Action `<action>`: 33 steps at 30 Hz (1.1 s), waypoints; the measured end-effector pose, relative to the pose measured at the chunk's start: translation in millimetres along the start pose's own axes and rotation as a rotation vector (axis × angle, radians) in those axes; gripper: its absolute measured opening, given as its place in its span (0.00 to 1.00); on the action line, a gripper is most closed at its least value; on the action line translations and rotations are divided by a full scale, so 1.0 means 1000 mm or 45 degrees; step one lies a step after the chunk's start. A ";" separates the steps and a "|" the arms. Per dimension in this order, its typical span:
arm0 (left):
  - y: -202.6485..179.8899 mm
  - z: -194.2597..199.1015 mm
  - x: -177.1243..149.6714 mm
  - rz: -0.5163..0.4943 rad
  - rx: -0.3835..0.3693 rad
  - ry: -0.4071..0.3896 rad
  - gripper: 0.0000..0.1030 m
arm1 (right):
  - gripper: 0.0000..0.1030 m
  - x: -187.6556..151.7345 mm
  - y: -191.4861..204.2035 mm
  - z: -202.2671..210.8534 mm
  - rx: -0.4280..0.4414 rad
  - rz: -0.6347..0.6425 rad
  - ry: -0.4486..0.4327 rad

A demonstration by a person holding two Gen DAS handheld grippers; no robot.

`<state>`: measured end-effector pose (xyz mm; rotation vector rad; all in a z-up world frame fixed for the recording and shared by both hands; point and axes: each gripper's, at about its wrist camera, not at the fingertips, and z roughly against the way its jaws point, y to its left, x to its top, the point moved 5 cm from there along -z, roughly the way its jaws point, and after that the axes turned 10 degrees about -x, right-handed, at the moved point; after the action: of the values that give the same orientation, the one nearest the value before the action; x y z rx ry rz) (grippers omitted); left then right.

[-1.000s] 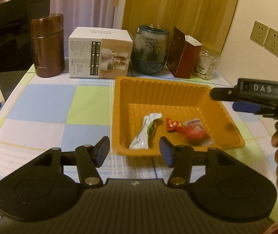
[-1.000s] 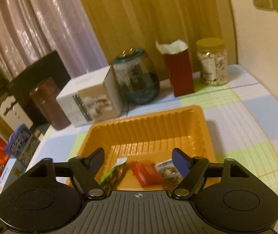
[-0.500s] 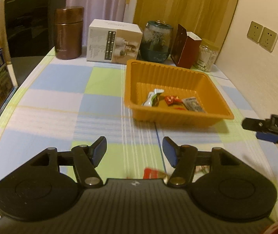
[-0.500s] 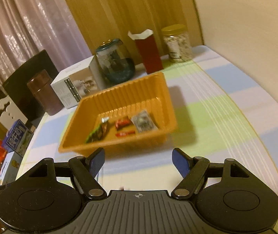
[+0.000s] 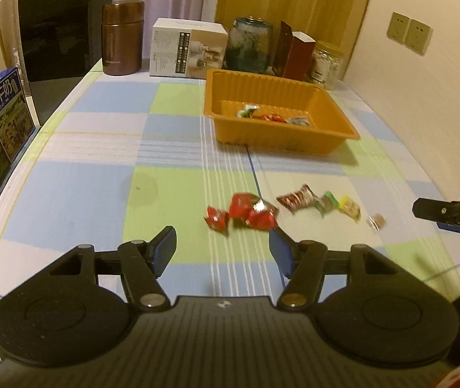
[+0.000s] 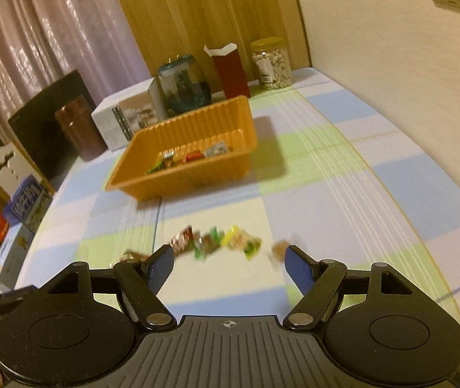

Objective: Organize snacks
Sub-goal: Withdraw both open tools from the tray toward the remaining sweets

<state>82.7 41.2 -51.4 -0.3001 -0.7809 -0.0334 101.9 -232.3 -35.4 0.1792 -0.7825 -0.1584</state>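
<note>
An orange tray [image 5: 330, 135] [image 6: 197, 181] stands on the checked tablecloth and holds three small snack packets [image 5: 270, 117] [image 6: 191, 156]. Several loose snacks lie on the cloth nearer me: red packets [image 5: 246, 215], a brown one [image 5: 296, 199] [image 6: 181, 241], green and yellow ones [image 5: 339, 205] [image 6: 236, 241], and a small brown candy [image 5: 378, 220] [image 6: 278, 247]. My left gripper [image 5: 223, 250] is open and empty, just short of the red packets. My right gripper [image 6: 229, 266] is open and empty, just short of the loose snacks; it also shows in the left wrist view [image 5: 453, 213].
At the table's far end stand a brown canister [image 5: 121, 37], a white box [image 5: 188, 51], a glass jar [image 5: 249, 45], a red carton [image 5: 294, 53] and a nut jar [image 5: 327, 63]. A dark chair back [image 5: 55, 32] and boxes [image 5: 0, 110] are on the left. A wall is on the right.
Both grippers have pulled back from the orange tray toward the near edge of the table. The loose snacks on the cloth have come into view. Both stay open.
</note>
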 end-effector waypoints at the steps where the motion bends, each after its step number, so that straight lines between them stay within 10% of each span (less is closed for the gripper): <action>1: -0.002 0.002 -0.002 -0.002 -0.001 0.001 0.58 | 0.73 -0.003 -0.001 0.003 -0.004 0.005 0.001; 33: 0.006 -0.032 -0.005 -0.106 0.045 0.032 0.58 | 0.73 -0.026 -0.030 -0.019 -0.100 0.016 0.057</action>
<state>101.8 37.3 -77.9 -0.2330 -0.7684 -0.1017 94.8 -254.2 -73.4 0.1032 -0.7317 -0.1727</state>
